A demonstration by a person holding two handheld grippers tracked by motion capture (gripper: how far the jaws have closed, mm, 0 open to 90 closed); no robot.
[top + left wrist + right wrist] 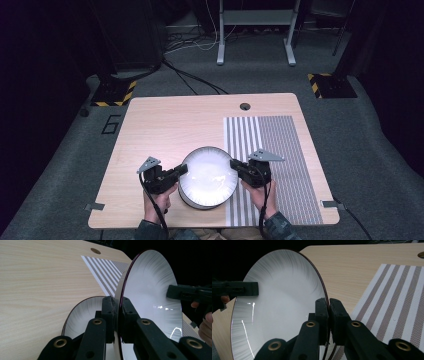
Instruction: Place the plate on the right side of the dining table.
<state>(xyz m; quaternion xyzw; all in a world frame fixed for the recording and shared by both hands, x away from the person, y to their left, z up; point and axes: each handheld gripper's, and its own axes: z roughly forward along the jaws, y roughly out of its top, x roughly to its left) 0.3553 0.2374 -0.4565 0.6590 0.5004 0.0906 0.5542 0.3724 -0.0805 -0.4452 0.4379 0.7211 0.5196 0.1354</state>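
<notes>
— From where you stand, what have the two grippers got?

— A white plate [209,176], one on each side of it. The left gripper [179,171] has its jaws pinched tight on the plate's left rim, and the right gripper [235,165] is pinched on the opposite rim. The plate spans the whole gap between the two sets of fingers.

— How deep does the rim sit in the fingers?

— Shallow. In the left gripper view the rim edge runs straight up between the two black pads [110,312], with the plate's [150,297] hollow face on one side of them. The right gripper view shows the same thing mirrored: the thin edge is nipped between the pads [322,312], and the dish face [282,302] spreads away from them toward the other gripper's jaw tips on the far rim.

— Is there something under it?

— A second white plate [82,315], lying just behind the left fingers in that view. It looks to be directly beneath the held one, though I can't say whether they touch.

— What is the plate like?

— Round, glossy, shallow, white in the middle with fine grey radial streaks toward the edge and a thin dark line on the rim.

— And around the fingers?

— A pale wood-grain table [165,125], matte. Just beyond the right fingers lies a woven placemat [280,150] in grey and white stripes.
</notes>
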